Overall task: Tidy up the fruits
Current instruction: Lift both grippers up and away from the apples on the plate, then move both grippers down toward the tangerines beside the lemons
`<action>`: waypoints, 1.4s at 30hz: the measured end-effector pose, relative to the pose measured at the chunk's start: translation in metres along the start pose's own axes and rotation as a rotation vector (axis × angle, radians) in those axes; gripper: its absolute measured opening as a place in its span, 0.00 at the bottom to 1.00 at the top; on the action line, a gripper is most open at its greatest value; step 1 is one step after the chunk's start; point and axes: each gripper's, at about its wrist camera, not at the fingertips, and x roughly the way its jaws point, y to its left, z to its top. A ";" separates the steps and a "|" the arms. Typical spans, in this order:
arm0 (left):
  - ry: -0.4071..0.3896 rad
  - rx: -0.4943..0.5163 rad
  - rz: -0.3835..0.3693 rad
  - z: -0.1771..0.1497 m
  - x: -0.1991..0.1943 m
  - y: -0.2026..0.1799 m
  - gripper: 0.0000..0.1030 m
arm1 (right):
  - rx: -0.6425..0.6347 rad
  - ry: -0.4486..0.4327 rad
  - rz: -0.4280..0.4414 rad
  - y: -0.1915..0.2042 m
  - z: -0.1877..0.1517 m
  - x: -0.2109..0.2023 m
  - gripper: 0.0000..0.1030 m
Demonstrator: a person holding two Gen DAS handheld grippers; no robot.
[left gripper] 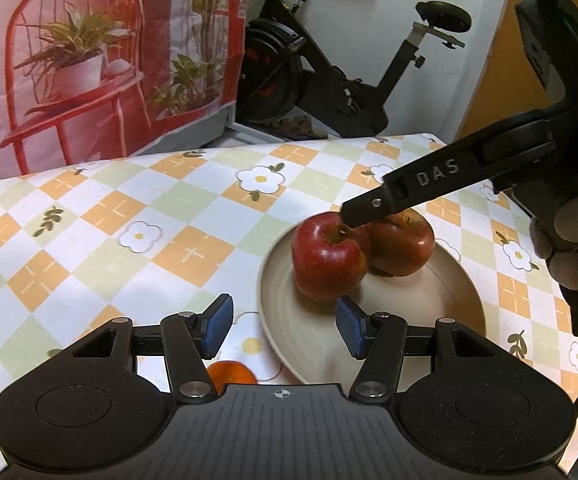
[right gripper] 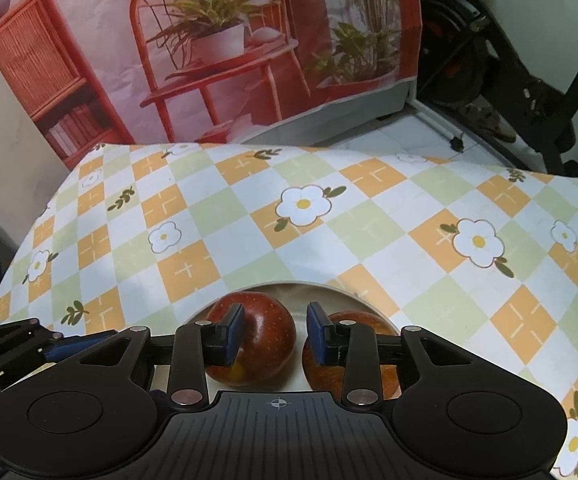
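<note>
Blue-padded left gripper [left gripper: 285, 326] hovers released over a beige plate [left gripper: 441, 304]. Two glossy dark-red apples [left gripper: 327, 258] sit touching at the plate's twelve o'clock. Right gripper [right gripper: 275, 334] hangs above them, jaws narrow, grasping nothing.

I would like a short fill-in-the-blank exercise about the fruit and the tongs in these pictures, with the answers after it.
1. Two red apples lie on a round beige ____.
2. The number of apples on the plate is ____.
3. An orange lies on the checked tablecloth, ____ the plate.
4. The left tongs hold ____ between their blue pads.

Answers: plate; two; outside; nothing
</note>
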 end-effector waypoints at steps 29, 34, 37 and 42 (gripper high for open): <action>-0.171 -0.050 0.155 -0.046 -0.118 -0.004 0.62 | -0.025 -0.261 0.098 0.026 -0.092 -0.095 0.40; -0.195 -0.088 0.181 -0.060 -0.132 -0.007 0.62 | 0.033 -0.324 0.126 0.020 -0.119 -0.110 0.40; -0.218 -0.096 0.209 -0.066 -0.139 -0.011 0.62 | 0.033 -0.356 0.105 0.017 -0.135 -0.118 0.40; -0.250 -0.105 0.223 -0.071 -0.156 -0.016 0.62 | 0.056 -0.384 0.091 0.009 -0.155 -0.130 0.41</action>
